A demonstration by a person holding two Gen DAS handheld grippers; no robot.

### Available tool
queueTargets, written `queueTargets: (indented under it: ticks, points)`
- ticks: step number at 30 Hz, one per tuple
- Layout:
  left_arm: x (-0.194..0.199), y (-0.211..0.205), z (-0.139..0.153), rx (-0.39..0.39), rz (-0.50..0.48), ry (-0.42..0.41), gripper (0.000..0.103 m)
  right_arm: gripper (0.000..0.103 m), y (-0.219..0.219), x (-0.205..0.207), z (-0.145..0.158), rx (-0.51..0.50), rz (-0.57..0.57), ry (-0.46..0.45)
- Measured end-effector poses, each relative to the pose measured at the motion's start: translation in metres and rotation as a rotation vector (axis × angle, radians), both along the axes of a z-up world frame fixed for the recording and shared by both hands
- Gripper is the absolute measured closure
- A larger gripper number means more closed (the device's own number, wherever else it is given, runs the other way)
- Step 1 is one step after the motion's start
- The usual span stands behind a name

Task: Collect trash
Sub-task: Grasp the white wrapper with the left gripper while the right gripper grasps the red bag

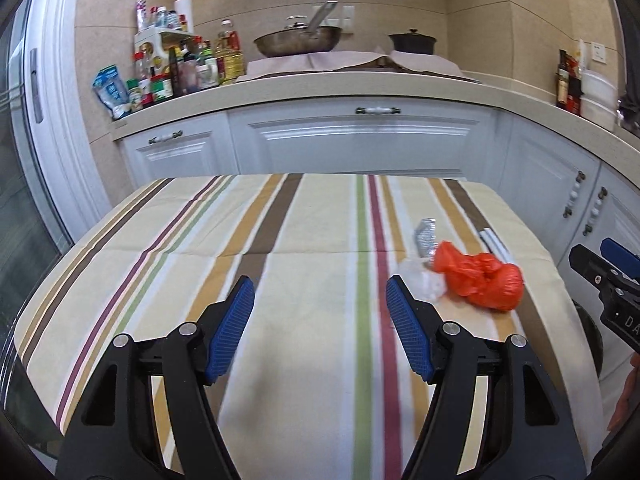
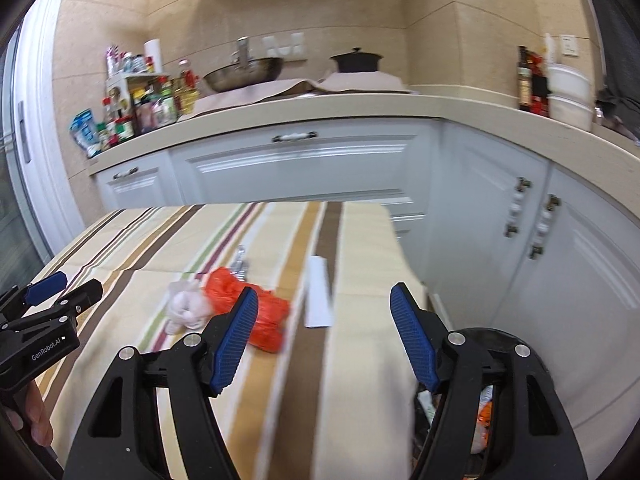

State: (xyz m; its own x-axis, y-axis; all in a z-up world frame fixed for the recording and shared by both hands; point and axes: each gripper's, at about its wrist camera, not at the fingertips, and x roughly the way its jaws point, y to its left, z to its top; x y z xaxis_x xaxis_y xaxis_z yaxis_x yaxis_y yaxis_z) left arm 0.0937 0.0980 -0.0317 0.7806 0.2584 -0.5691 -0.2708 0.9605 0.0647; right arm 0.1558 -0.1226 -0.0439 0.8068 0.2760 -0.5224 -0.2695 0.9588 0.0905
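A crumpled orange plastic bag (image 1: 482,280) (image 2: 256,312) lies on the striped tablecloth (image 1: 304,280) (image 2: 360,360). Beside it are a clear crumpled plastic piece (image 1: 424,282) (image 2: 186,306), a silver foil wrapper (image 1: 426,236) (image 2: 240,266) and a white paper strip (image 1: 496,244) (image 2: 318,292). My left gripper (image 1: 320,300) is open and empty, left of the trash; it also shows in the right wrist view (image 2: 60,292). My right gripper (image 2: 324,308) is open and empty above the table's right edge; it also shows in the left wrist view (image 1: 600,260).
A black trash bin (image 2: 492,400) with rubbish inside stands below the table's right edge. White cabinets (image 1: 360,140) and a countertop with bottles (image 1: 180,68), a wok (image 1: 298,40) and a black pot (image 1: 412,42) lie behind.
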Motion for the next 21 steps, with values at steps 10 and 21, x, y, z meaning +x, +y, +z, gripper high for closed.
queueTargets:
  ticks: [10,21]
  points:
    - [0.005,0.029,-0.010,-0.031,0.043,0.022,0.035,0.035,0.043,0.026,-0.017,-0.041,0.075,0.076]
    - [0.014,0.026,-0.019,-0.057,0.011,0.044,0.031,0.039,0.056,0.048,-0.039,-0.081,0.112,0.226]
